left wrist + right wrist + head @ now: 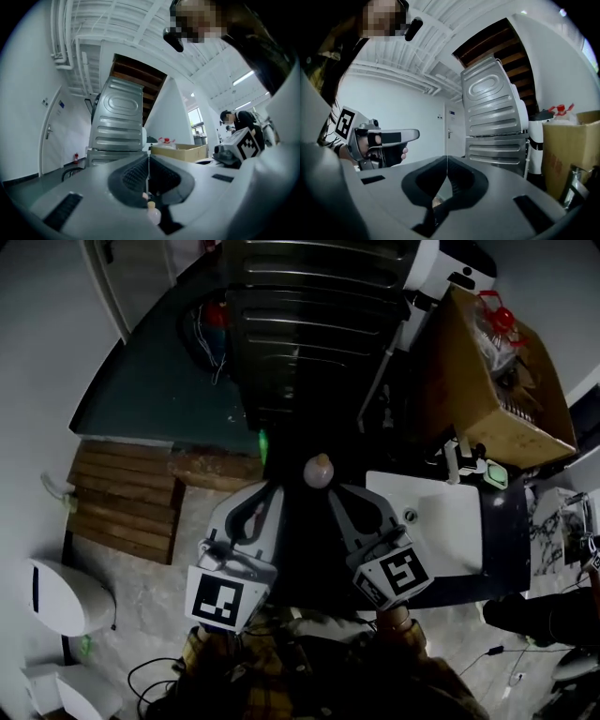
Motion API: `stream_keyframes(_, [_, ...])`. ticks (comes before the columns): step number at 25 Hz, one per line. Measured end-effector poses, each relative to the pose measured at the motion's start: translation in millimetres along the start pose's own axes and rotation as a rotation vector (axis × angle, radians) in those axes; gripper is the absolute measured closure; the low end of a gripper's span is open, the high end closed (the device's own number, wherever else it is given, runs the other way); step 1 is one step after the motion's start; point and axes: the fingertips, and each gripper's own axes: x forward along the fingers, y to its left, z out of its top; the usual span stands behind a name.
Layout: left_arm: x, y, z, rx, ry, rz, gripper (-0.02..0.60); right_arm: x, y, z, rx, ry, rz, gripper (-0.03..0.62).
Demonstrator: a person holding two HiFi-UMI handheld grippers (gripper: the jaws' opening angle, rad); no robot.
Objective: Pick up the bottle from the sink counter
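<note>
A small pale bottle with a beige cap [319, 470] shows in the head view just beyond the tips of both grippers, over a dark area left of the sink counter [502, 531]. What it rests on is hidden. My left gripper [272, 488] is shut, its jaws meeting in a thin line [148, 176] with nothing between them. The bottle [152, 213] appears low in the left gripper view, under the jaws. My right gripper [336, 491] is shut too, its jaws closed on nothing [446, 171]. Each gripper appears in the other's view: the right gripper [239, 145], the left gripper [379, 143].
A ribbed metal appliance [309, 315] stands straight ahead. To the right are a cardboard box [497, 381], a white sink basin [441, 521] and its tap [459, 460]. A wooden pallet [122, 498] and a white bin [61, 596] lie left. A person [236, 119] stands far off.
</note>
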Motion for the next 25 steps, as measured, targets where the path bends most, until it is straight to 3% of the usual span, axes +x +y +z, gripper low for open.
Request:
stream_keyframes(7, [35,-2,-15,-0.009,-0.002,-0.079,0.561,-6,-22,6,-0.037,0.003,-0.085,0.577])
stream_keyframes(13, [65,-10,-21,0.003,-0.026,-0.081,0.561,-13,-43,2,-0.039,0.011,-0.082,0.577])
stream_keyframes(25, [95,-22,-52,-0.008,0.05,-0.11,0.56,-15,-67,-9,-0.033,0.032,-0.07,0.577])
